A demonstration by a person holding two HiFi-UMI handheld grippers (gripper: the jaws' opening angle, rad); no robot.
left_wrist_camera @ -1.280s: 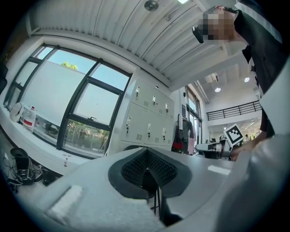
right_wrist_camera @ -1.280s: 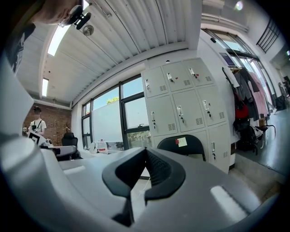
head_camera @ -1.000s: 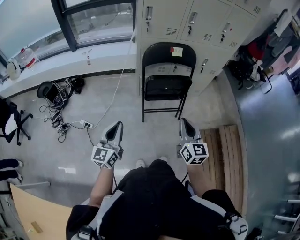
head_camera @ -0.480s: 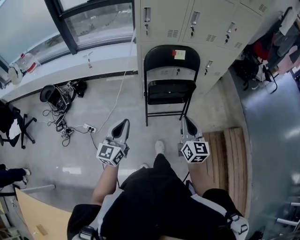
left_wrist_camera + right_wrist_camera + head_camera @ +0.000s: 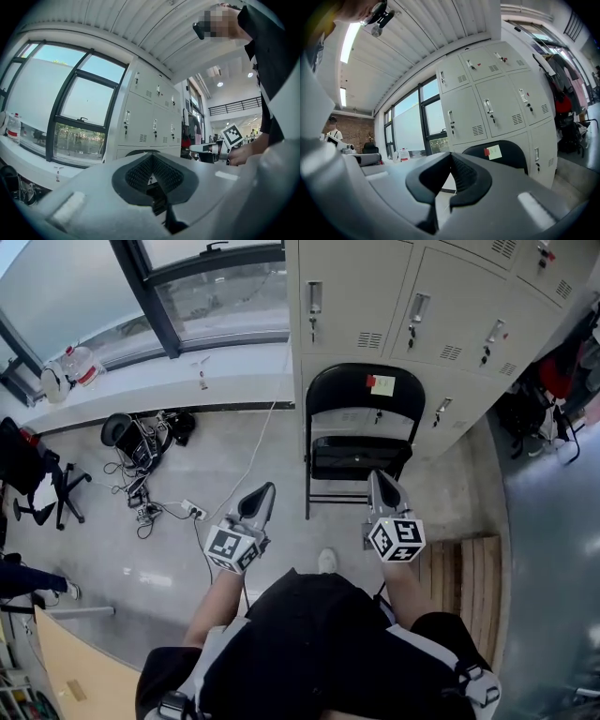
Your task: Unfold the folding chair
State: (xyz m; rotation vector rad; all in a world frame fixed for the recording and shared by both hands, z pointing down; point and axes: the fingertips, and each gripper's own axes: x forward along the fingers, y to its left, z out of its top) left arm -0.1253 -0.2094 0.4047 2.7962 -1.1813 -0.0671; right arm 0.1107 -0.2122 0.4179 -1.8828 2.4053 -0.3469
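- Now we hold the left hand-held gripper (image 5: pixel 262 495) with its jaws closed together, nothing between them.
- Our right hand-held gripper (image 5: pixel 379 482) is likewise closed and empty.
- Our folding chair (image 5: pixel 364 418) stands ahead of both, against the far lockers (image 5: pixel 412 315).

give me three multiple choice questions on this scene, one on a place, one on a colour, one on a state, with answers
1. Where does the folding chair stand?
A. under the window
B. against the lockers
C. on the wooden platform

2. What colour is the folding chair?
A. white
B. red
C. black

3. How do the jaws of the left gripper and the right gripper stand?
A. both shut, nothing between them
B. both wide open
C. left shut on the chair

Answers:
1 B, its back stands right in front of the grey locker doors.
2 C, frame, seat and backrest all show black in the head view.
3 A, each gripper view shows its pads meeting with nothing between them.
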